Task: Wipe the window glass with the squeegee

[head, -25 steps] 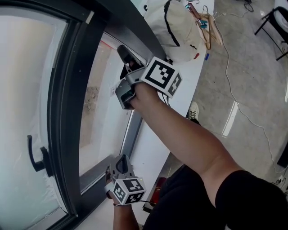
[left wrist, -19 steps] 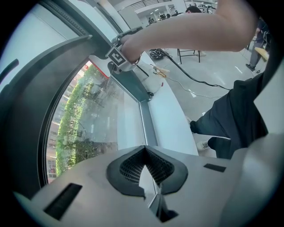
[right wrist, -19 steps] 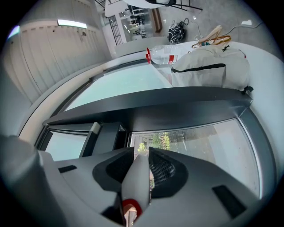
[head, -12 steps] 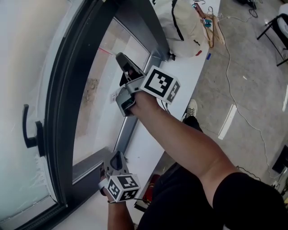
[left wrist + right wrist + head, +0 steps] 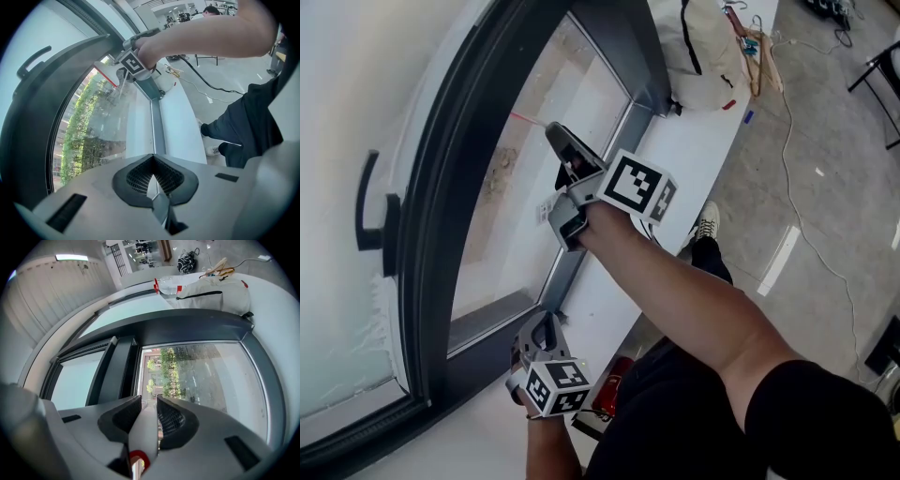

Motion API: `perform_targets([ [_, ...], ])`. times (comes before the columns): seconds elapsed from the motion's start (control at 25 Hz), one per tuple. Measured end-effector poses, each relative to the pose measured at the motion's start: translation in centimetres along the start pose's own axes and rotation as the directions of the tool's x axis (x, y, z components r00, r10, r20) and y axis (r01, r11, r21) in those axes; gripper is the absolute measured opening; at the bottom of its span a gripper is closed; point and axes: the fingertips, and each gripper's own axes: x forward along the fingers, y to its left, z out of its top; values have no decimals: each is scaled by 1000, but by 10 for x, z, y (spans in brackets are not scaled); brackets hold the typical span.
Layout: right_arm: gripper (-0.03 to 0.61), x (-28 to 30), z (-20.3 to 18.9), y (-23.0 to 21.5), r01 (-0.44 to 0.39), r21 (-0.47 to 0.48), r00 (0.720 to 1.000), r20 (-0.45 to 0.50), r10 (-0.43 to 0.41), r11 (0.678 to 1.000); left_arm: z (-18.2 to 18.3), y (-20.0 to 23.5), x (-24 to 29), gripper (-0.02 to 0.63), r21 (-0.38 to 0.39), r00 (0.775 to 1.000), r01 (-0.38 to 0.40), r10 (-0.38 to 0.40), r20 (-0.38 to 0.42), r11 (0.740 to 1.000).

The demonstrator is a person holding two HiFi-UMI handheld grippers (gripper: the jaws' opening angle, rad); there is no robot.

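Right gripper (image 5: 149, 405) jaws pinch the squeegee (image 5: 142, 437) at the window glass (image 5: 530, 202), frame centre. Wiping judged under way, extent unclear. Left gripper (image 5: 152, 180) jaws pressed together, empty.

No words, numbers, brand names or labels can be read in any of the views.

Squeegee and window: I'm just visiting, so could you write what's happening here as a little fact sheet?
Right gripper: shut on the squeegee handle
Squeegee blade: red-edged, held at the window glass
Left gripper: shut, empty, low beside the dark frame
Sill: white, with a pale bag at its far end
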Motion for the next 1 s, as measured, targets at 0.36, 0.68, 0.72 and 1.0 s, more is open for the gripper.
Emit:
perform_targets([
  [0.36,92,-20,-66,-1,-22,18,998,-66,23,1000,-42,-5,-6,0,-56,1000,-8,7,-18,998],
  [0.68,92,-35,-114,-5,-18,40,992,-123,22,999,-66,-10,-10,0,-89,999,-8,5,-32,996],
  [0.72,92,-36,-118,-4,-17,44,991,-130,22,999,-68,-11,-10,0,-92,999,-7,4,-33,996],
  [1.0,92,-44,-147,-5,-7,67,984,-175,19,998,-72,-14,-11,0,-109,999,-6,2,-40,994],
])
